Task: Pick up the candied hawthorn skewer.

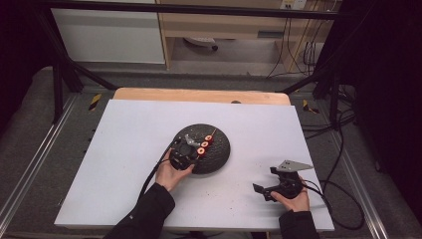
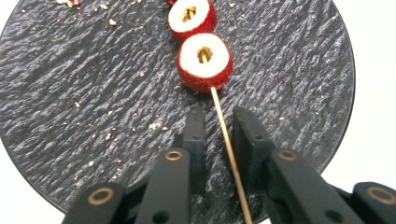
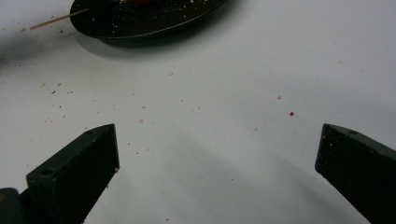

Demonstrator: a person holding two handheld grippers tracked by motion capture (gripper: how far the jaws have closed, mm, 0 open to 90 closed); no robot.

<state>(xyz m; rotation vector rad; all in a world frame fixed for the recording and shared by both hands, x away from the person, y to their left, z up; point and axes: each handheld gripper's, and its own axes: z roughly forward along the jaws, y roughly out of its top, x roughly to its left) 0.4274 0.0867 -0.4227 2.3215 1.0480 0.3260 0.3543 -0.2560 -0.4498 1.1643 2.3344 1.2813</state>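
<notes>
The left gripper is reaching toward twelve o'clock over the plate, jaws nearly shut around the skewer, not clearly pinching. The right gripper is resting at four o'clock, wide open, empty.

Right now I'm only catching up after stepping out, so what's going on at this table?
A person works with a gripper in each hand. The left gripper reaches over a dark round plate, its jaws either side of the stick of a skewer of red fruit pieces, narrowed but with a gap still showing. The right gripper waits apart over the white table, jaws wide open, holding nothing.
</notes>
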